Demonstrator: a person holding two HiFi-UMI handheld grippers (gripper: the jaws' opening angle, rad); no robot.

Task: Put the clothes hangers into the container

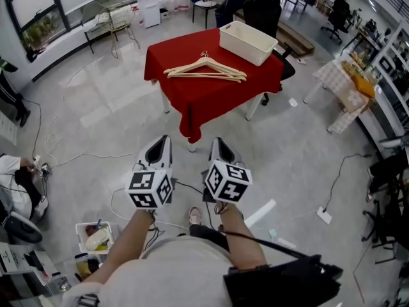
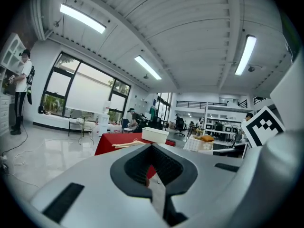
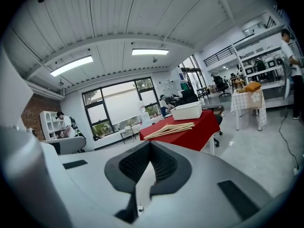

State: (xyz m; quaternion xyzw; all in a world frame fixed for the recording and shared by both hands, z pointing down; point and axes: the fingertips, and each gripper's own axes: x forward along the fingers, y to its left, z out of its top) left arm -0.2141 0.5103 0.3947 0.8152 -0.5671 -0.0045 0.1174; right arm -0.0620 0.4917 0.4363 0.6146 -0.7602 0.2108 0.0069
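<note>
While the person stands on a pale, glossy floor well short of the bench, both claws are held out side by side, pointing toward it. The left claw and the right claw each carry a cube of black-and-white square markers, and the person's bare forearms run back from them toward the bottom of the head view.

In the left gripper view the two jaws meet at their tips, with nothing between them. The right gripper view shows the same: jaws pressed together and empty.

The bench stands far ahead, draped in a red cloth. A small stack of wooden clothes hangers lies flat on the middle of its top, toward the left, with the metal hooks pointing to the far side. A white container, rectangular and open-topped, sits on the far right corner of the bench, apart from the hangers.

A black office chair stands just beyond the bench. A second table with a pale cloth is well off to the right. Thin cables trail across the floor on the near left, beside a small plastic tub of odds and ends.
</note>
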